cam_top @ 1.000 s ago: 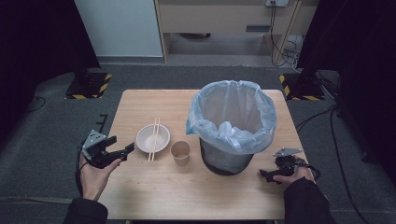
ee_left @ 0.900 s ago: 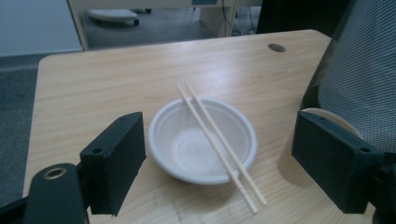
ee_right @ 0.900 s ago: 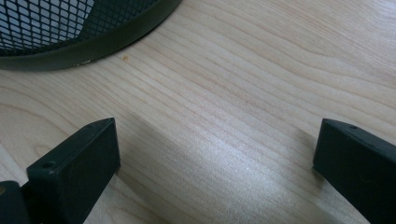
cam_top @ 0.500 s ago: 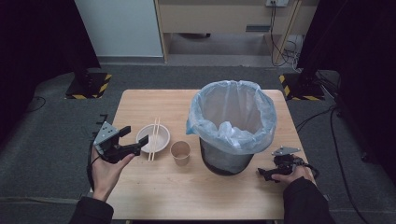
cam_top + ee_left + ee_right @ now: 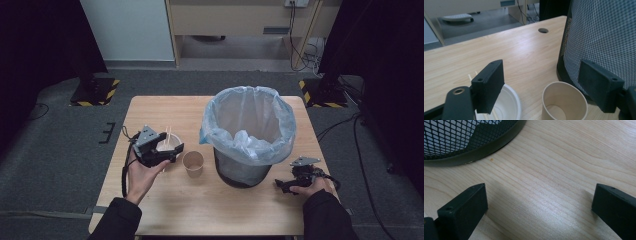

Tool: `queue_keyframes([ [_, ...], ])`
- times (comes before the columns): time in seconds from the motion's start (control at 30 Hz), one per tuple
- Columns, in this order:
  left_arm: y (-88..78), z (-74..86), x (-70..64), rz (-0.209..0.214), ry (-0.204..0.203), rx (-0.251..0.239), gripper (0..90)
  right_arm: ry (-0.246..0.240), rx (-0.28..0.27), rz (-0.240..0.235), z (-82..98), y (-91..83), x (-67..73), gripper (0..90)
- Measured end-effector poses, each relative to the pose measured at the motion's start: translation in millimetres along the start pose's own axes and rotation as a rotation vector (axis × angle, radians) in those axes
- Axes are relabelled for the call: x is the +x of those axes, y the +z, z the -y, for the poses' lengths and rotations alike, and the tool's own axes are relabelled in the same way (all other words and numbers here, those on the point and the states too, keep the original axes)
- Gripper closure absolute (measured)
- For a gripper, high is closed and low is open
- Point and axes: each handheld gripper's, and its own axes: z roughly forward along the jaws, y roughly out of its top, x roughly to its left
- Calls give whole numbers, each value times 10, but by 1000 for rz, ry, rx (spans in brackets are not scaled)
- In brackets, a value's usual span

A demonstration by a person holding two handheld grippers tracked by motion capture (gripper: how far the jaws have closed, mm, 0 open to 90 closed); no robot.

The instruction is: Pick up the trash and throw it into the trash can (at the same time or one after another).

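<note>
Your left gripper (image 5: 172, 148) has swung in from the table's left edge and now hangs over the bowl (image 5: 165, 145), jaws wide and holding nothing. In the left gripper view one jaw sits above the bowl's rim (image 5: 510, 100), with chopsticks (image 5: 471, 76) peeking out behind it, and the cup (image 5: 564, 101) stands between the jaws, just beside the bin (image 5: 604, 40). That shift puts you in reach of both pieces of tableware, and my guess is the cup is your pick, since it lines up in the gap. The cup (image 5: 193, 163) is upright on the table (image 5: 165, 210), between bowl and bin (image 5: 248, 132), apart from the bowl. Your right gripper (image 5: 281, 184) hasn't budged: it rests low on the wood by the bin's base (image 5: 469, 157), jaws spread wide, nothing between them. Come down a little further before you close, or you'll clip the cup's rim and tip it.
</note>
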Motion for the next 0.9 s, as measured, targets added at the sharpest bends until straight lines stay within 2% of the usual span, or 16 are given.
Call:
queue_keyframes([
  [0.07,122,35,-27,3,1,37,243,-1,-2,-1,1,1,-1,4],
  [0.17,189,62,-35,8,-8,57,271,-2,0,-2,-1,1,-2,4],
  [0.27,285,117,-55,29,-11,103,326,-4,6,-1,-8,1,-3,4],
  [0.37,330,153,-74,32,-11,128,351,-7,5,-4,-8,1,-5,5],
  [0.47,399,214,-98,26,4,181,388,-9,3,-8,-4,1,-7,5],
  [0.57,454,283,-110,21,0,227,434,-8,1,-8,-2,0,-6,5],
  [0.77,511,360,-104,31,-31,304,580,-10,3,-11,-2,-1,-9,5],
  [0.9,515,370,-122,25,-34,333,689,-12,3,-12,-2,-2,-11,5],
])
